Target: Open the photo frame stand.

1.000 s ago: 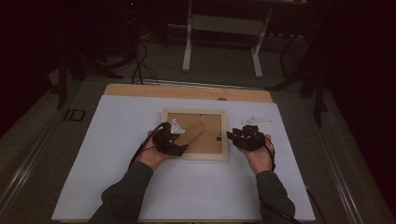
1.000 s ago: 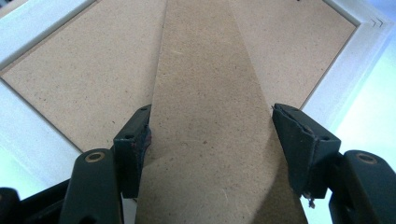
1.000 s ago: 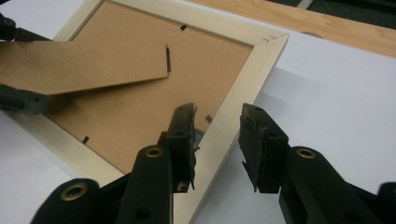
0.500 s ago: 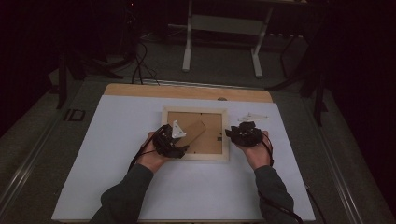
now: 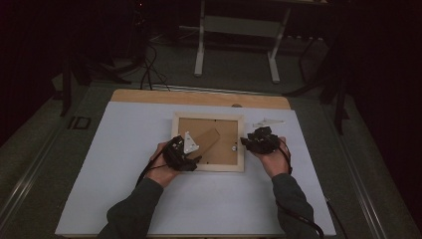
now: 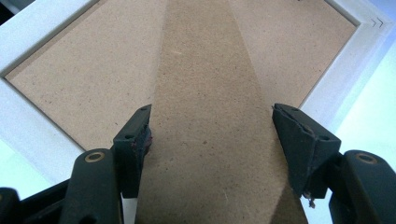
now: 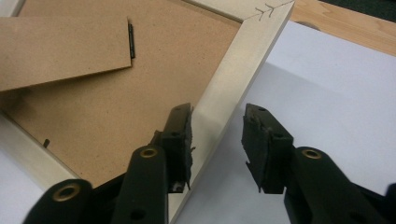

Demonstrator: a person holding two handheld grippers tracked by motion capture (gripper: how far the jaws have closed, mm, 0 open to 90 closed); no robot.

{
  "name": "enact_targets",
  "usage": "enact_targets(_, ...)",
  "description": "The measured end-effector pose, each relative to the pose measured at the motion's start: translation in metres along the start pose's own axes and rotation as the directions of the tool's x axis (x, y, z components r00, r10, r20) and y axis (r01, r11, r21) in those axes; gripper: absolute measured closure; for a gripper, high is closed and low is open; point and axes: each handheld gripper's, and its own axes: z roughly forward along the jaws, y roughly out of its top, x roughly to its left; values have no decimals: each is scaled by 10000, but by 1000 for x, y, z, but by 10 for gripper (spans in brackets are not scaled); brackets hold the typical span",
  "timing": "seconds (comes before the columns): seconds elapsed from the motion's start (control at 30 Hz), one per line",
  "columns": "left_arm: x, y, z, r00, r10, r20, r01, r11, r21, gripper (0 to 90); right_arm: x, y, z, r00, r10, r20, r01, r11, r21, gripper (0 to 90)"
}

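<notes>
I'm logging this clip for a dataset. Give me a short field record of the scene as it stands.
setting: white table sheet
object: picture frame, face down
stand: brown easel leg on the backing
left gripper: jaws straddle the easel leg, grip unclear
right gripper: jaws just opening, straddle the frame's side rail, not pressing

A darkened lab or studio recording space. A white work mat (image 5: 124,189) covers a wooden tabletop (image 5: 199,98) on a grey floor; black curtains (image 5: 388,59), loose cables (image 5: 149,74) and a metal stand (image 5: 236,45) surround the lit table.
</notes>
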Motion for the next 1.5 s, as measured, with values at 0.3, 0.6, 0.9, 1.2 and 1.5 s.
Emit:
enact_targets(0.3, -4, -2, -2, 9998, 138, -171, -142, 9996, -246, 362, -1, 6, 6, 9999, -1, -143, 6, 9994, 355, 544)
enact_targets(0.6, -12, -3, -6, 9967, 541, -613, -574, 9969, -536, 362, -4, 14, 12, 9985, 143, -533, -105, 9975, 705, 507)
enact_targets(0.9, -15, -4, -7, 9935, 790, -814, -842, 9945, -630, 362, -12, 17, 15, 9950, 519, -849, -439, 9946, 937, 513)
enact_targets(1.2, -19, -5, -10, 9860, 1229, -1129, -1328, 9876, -842, 361, -22, 18, 16, 9829, 979, -1561, -837, 9920, 950, 522)
enact_targets(1.5, -17, -8, -9, 9903, 1016, -946, -1102, 9898, -908, 356, -23, 16, 14, 9755, 1458, -1648, -1314, 9868, 947, 555)
